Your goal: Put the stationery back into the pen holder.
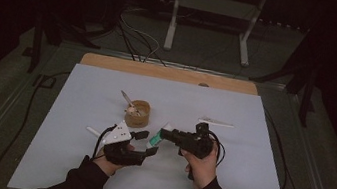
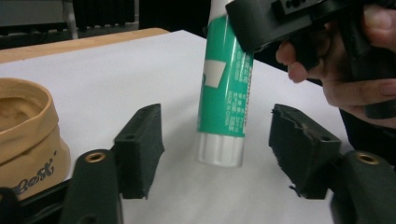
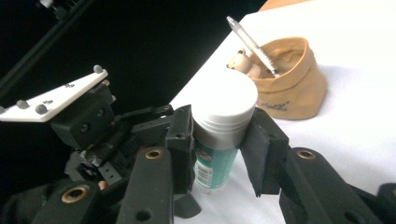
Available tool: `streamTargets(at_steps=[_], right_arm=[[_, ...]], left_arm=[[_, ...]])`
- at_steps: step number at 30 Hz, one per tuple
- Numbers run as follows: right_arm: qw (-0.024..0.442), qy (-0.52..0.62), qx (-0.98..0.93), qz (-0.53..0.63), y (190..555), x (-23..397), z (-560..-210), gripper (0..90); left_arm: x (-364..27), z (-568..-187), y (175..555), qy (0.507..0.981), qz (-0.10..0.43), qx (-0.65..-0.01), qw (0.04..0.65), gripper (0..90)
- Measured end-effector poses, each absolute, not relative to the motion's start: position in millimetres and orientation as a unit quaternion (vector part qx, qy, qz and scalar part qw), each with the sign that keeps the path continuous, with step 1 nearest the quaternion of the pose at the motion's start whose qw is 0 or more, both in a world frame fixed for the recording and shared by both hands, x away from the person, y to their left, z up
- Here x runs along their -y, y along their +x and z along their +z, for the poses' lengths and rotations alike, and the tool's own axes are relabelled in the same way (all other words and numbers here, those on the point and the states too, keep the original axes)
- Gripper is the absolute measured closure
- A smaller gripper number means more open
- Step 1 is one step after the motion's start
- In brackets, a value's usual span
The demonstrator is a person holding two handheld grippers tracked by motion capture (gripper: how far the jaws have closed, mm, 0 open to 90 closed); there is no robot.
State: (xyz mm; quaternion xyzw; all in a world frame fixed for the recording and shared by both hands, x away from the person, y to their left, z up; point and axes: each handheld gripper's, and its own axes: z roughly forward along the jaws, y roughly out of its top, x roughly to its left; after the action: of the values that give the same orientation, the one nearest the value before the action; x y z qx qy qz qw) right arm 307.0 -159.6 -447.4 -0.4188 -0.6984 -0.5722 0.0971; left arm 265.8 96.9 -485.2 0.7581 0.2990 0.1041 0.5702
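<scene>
The green-and-white plastic glue stick (image 2: 223, 93), a smooth cylinder, hung above the white paper-covered worktop (image 1: 243, 186), pinched near one white end by the right claw (image 3: 219, 140). Its other white end hung free between the matte black pads of the left claw (image 2: 219, 154), which stood spread without touching. Nearby sat a soft tan fabric pouch (image 1: 139, 113) holding a pen.

White table (image 1: 70, 161) lies bare around both hands; only the tan pouch (image 1: 139, 114) stands just beyond.
</scene>
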Motion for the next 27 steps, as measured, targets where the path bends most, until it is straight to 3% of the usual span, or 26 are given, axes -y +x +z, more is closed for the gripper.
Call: streamTargets(at_steps=[6,14,21,27], right_arm=[[0.043,-0.395,0.725,-0.562,304.9,157.0,-439.0,65.6],[0.010,-0.378,0.742,-0.554,307.2,155.1,-432.7,65.7],[-0.014,-0.347,0.766,-0.540,313.1,152.3,-426.1,65.6],[-0.050,-0.312,0.785,-0.532,313.5,145.9,-419.9,65.6]], left_arm=[[-95.6,-485.3,266.0,0.763,0.108,-0.309,0.557,18.5],[-98.1,-486.1,268.2,0.760,0.098,-0.323,0.555,15.2],[-97.9,-488.1,266.5,0.775,0.090,-0.309,0.544,2.7],[-99.2,-488.6,265.8,0.777,0.088,-0.309,0.541,1.0]])
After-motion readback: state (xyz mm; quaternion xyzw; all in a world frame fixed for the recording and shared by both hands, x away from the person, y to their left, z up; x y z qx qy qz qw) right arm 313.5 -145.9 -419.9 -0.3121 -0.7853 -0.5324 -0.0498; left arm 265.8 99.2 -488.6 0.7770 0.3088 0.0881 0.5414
